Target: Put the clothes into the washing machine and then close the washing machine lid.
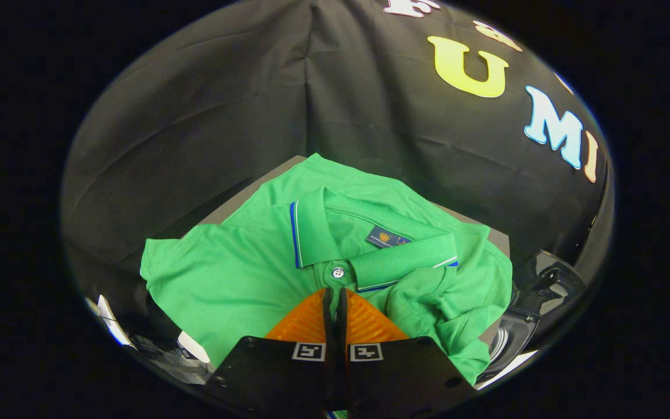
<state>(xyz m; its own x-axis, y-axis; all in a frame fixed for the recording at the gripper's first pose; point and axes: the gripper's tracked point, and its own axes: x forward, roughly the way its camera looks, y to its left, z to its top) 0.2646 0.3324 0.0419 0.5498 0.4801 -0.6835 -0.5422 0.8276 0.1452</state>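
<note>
A green polo shirt (253,273) with a blue-edged collar lies spread on a grey surface (236,201), collar up. One sleeve hangs over the surface's left side and the other is bunched at the right. My gripper (335,294) hovers over the shirt's front. Its orange fingers (306,323) are pressed together, with their tips just below the white placket button (338,272). I see no cloth between them. Beyond the bunched sleeve, lower down to the right, a dark glossy machine (544,288) shows in part.
Black cloth walls stand close behind and to both sides of the grey surface. Some white and dark items (114,323) sit low at the left, below the hanging sleeve.
</note>
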